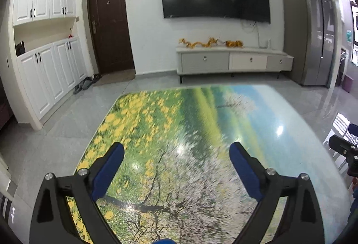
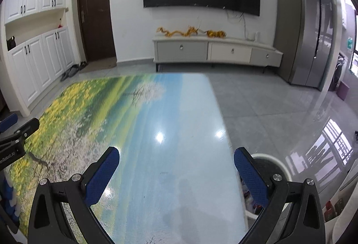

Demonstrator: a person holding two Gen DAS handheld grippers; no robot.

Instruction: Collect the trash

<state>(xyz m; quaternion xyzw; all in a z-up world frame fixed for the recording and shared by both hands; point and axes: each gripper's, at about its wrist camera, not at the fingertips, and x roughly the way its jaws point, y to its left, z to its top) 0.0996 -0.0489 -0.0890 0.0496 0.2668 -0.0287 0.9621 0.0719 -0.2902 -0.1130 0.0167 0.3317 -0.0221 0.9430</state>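
Glossy and printed with a flowering meadow, the bench shows no trash in either view, so both claws hang above it with nothing between their blue pads. The left claw and right claw are spread wide, probably ready for a pickup. A white bin stands just beside the bench's right edge, likely to receive whatever is gathered; its contents are partly hidden.

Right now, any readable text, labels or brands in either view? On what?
"...Robot.AI": white print on the left gripper body in the right wrist view; start cut off, reading uncertain.
Green sign on the far right wall: too small to read.
Nothing else legible.
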